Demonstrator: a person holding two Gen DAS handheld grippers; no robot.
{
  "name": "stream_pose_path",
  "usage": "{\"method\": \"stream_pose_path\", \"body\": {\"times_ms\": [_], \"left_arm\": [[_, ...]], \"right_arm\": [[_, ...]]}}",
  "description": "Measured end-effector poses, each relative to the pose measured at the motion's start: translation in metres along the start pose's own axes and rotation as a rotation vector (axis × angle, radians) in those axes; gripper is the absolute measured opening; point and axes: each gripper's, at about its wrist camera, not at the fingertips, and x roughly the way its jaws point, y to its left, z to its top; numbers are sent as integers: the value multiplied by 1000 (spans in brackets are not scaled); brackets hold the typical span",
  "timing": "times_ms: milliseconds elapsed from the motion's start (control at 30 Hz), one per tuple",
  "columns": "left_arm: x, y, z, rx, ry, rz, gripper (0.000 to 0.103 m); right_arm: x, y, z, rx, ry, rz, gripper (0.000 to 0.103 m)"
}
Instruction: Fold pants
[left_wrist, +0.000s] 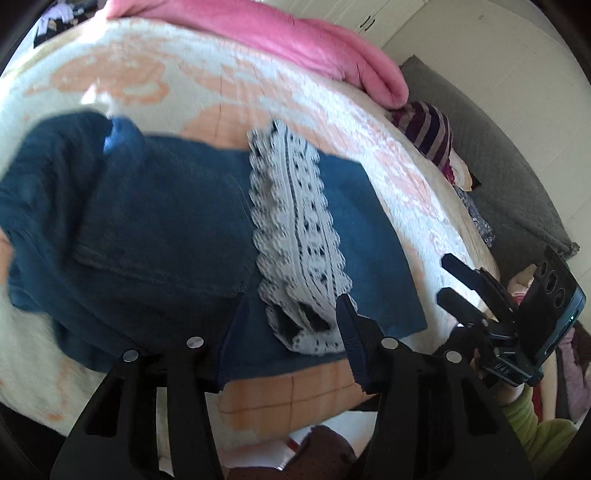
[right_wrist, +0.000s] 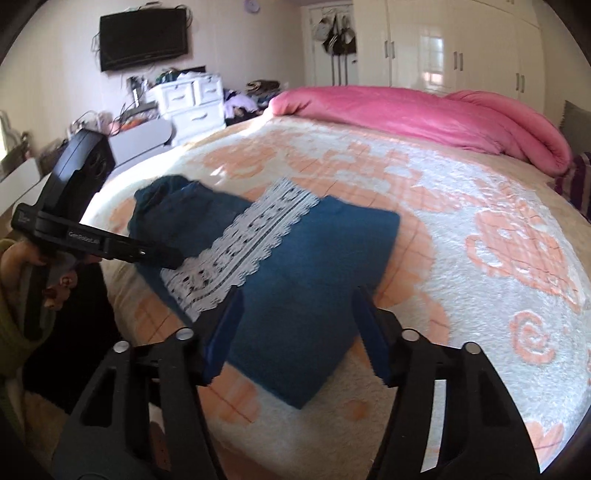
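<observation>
Dark blue pants (left_wrist: 159, 229) with a white lace band (left_wrist: 291, 236) lie folded on the bed near its front edge; they also show in the right wrist view (right_wrist: 314, 273), lace band (right_wrist: 240, 243) across them. My left gripper (left_wrist: 291, 306) is open and empty, hovering just over the lace band's near end. My right gripper (right_wrist: 297, 299) is open and empty above the pants' near right part. The right gripper shows in the left wrist view (left_wrist: 448, 277) beyond the pants' right edge. The left gripper shows in the right wrist view (right_wrist: 173, 258) at the pants' left side.
The bed has a cream and peach patterned blanket (right_wrist: 461, 236). A pink duvet (right_wrist: 424, 118) is piled along the far side. A striped cloth (left_wrist: 428, 133) lies at the right edge. A white dresser (right_wrist: 192, 99) and wall TV (right_wrist: 142, 37) stand beyond.
</observation>
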Motion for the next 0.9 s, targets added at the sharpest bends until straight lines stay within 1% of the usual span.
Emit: {"method": "stream_pose_path", "body": {"times_ms": [67,167,233,267,300,333,400,500,600,667,800,900], "left_arm": [[7,0,-3,-13,17,-2,48],[15,2,-4,-52,9,15,50],[18,-2,-6,-29,4,41,48],[18,-5,-6,-10,3,54,46],[19,-5,-7,-3,2,54,39],[22,-5,-8,-2,5,54,25],[22,-6,-9,10,3,59,23],[15,-17,-10,99,-3,99,16],[9,-26,-18,196,-2,161,16],[12,-25,-24,192,9,160,16],[11,-22,-20,181,8,154,19],[11,-23,-22,182,5,161,20]], "right_arm": [[7,6,-1,-19,22,14,49],[18,12,-1,-42,45,25,49],[28,13,-4,-46,76,24,49],[34,13,-7,-44,106,21,49],[38,12,-10,-39,127,22,49],[40,10,-12,-34,143,23,49],[44,6,-16,-13,161,35,49],[38,2,-17,14,157,43,48],[32,1,-20,30,149,54,48],[34,1,-22,31,160,54,48],[37,2,-23,22,171,48,48],[38,1,-23,34,171,53,48]]}}
